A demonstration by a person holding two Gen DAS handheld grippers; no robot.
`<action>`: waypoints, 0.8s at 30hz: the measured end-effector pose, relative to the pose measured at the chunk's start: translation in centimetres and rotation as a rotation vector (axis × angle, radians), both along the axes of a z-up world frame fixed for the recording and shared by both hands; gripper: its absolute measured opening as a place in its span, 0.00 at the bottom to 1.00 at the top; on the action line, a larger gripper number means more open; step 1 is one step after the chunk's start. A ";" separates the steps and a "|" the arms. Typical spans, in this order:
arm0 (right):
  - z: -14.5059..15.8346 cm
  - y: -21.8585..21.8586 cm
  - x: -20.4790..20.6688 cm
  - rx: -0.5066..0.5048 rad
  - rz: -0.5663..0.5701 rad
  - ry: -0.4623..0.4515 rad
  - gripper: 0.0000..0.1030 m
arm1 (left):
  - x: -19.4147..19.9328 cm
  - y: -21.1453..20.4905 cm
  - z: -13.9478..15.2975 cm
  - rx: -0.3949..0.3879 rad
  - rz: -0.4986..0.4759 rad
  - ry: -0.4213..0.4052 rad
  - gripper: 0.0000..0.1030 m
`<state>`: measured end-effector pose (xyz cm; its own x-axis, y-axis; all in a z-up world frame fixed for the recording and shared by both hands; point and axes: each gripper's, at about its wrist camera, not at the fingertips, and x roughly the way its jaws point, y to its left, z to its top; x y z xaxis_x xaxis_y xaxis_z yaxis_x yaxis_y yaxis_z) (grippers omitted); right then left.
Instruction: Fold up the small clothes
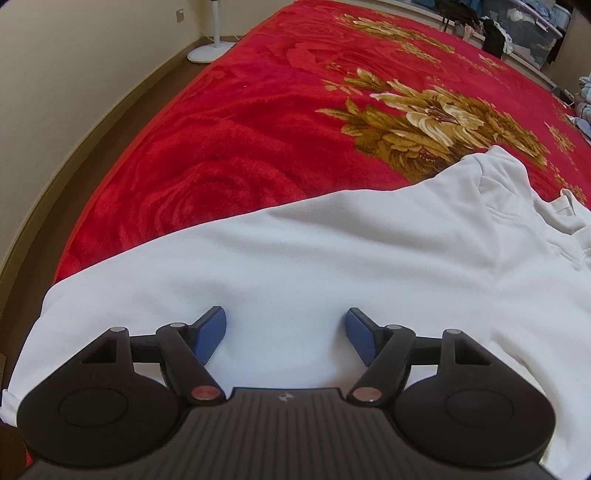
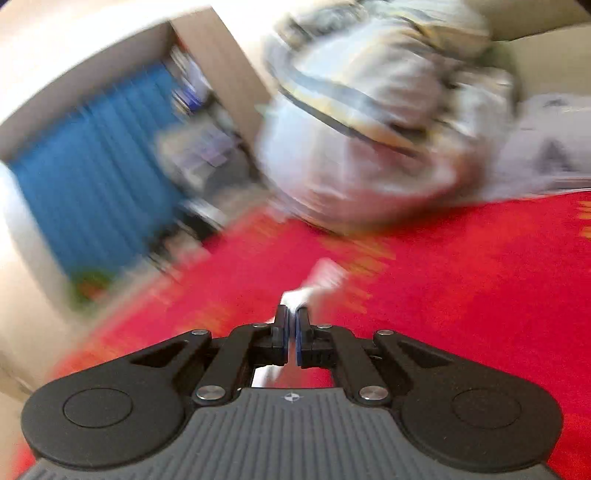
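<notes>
Left wrist view first: the left gripper (image 1: 286,332) hangs over a white garment (image 1: 332,258), its blue-padded fingers (image 1: 212,332) spread wide apart and nothing pinched between them. The pads sit just above or lightly on the cloth; which one, I cannot tell. That garment lies flat across the near edge of a bed covered by a red blanket (image 1: 229,122) with gold flowers woven in, and its collar end (image 1: 565,206) runs off toward the right edge of the bed. Beyond the bed's far left corner, a white fan base (image 1: 208,51) stands on the brown floor (image 1: 110,110). Along the far edge, a heap of dark clothes (image 1: 495,33) and some storage boxes.

Over to the right wrist view, and it is badly smeared by blur. The right gripper (image 2: 291,328) is clenched tight, pads pressed together, and a scrap of white fabric (image 2: 317,280) pokes out from between the tips, above the red blanket (image 2: 461,277). Further back on the bed, a rumpled pile of pale clothes (image 2: 369,129) with a dark stripe. To the left, off the bed, something blue (image 2: 96,184), too blurred to name.
</notes>
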<state>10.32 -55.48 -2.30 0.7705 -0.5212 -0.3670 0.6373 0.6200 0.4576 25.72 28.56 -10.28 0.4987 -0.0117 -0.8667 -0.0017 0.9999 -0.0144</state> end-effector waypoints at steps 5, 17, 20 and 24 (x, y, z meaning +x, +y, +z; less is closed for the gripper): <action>-7.2 -3.5 -1.7 0.294 0.030 0.171 0.07 | 0.0 0.0 0.0 0.002 0.003 0.002 0.74; -9.3 -14.4 1.5 0.426 0.089 0.035 0.40 | 0.2 -0.6 -0.2 0.026 0.019 -0.005 0.77; -9.0 -14.8 2.5 0.385 0.093 0.068 0.31 | 0.3 -0.6 -0.2 0.026 0.024 -0.004 0.78; -6.9 -13.8 2.9 0.216 0.068 0.061 0.03 | 0.5 -0.6 -0.2 0.025 0.022 -0.003 0.79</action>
